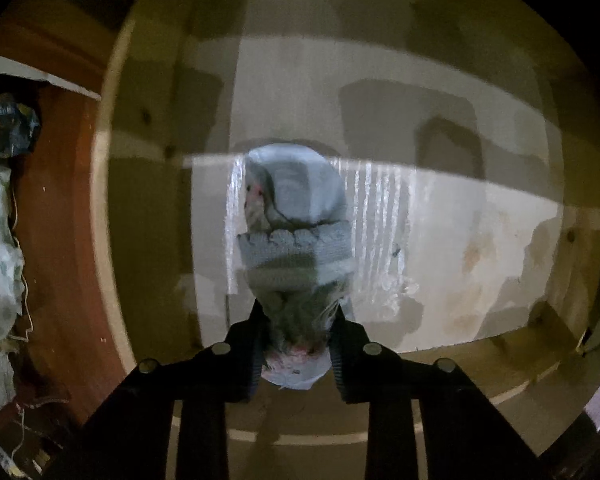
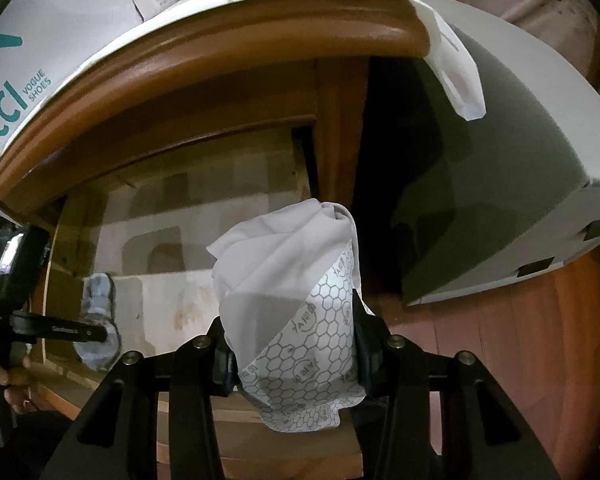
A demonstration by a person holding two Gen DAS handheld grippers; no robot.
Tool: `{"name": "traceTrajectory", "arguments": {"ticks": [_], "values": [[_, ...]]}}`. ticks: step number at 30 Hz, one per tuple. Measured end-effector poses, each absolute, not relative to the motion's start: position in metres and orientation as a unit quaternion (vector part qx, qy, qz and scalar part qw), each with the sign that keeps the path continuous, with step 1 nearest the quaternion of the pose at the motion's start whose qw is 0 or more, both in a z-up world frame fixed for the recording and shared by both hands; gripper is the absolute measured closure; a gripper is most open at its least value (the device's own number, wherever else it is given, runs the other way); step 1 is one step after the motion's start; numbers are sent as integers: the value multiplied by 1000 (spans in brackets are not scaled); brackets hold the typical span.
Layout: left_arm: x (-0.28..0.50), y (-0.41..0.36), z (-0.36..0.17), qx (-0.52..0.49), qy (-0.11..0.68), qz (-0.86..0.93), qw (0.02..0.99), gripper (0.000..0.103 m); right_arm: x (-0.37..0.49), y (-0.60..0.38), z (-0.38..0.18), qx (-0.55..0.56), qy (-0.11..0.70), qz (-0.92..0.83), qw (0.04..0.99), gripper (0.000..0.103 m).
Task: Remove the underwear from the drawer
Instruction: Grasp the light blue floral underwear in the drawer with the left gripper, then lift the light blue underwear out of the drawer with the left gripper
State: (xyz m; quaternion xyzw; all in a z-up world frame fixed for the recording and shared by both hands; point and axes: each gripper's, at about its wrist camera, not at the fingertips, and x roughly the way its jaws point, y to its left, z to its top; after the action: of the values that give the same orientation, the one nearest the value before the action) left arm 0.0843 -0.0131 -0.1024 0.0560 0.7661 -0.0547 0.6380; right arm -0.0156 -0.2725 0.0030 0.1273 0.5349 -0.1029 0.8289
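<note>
My left gripper [image 1: 298,344] is shut on a rolled pale blue-grey underwear [image 1: 294,216] with a knitted band, held above the paper-lined bottom of the open wooden drawer [image 1: 480,208]. My right gripper [image 2: 294,356] is shut on a folded white underwear [image 2: 296,280] with a hexagon-printed waistband, held in front of the drawer [image 2: 172,216]. In the right wrist view the left gripper [image 2: 100,332] shows at the left with the blue-grey underwear [image 2: 98,292].
The drawer sits in a brown wooden cabinet [image 2: 228,36]. A white shoe box [image 2: 40,60] lies on top. A grey-white box [image 2: 520,184] stands to the right on the wooden floor. Crumpled clothes [image 1: 0,220] lie to the left of the drawer.
</note>
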Motion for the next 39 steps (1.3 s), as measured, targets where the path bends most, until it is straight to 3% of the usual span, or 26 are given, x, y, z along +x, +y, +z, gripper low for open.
{"name": "traceTrajectory", "arguments": {"ticks": [29, 39], "values": [[13, 8, 31, 64, 593, -117, 794, 75, -8, -256, -12, 88, 545, -90, 829, 62], [-11, 19, 118, 92, 506, -136, 847, 75, -8, -256, -13, 83, 547, -87, 829, 62]]}}
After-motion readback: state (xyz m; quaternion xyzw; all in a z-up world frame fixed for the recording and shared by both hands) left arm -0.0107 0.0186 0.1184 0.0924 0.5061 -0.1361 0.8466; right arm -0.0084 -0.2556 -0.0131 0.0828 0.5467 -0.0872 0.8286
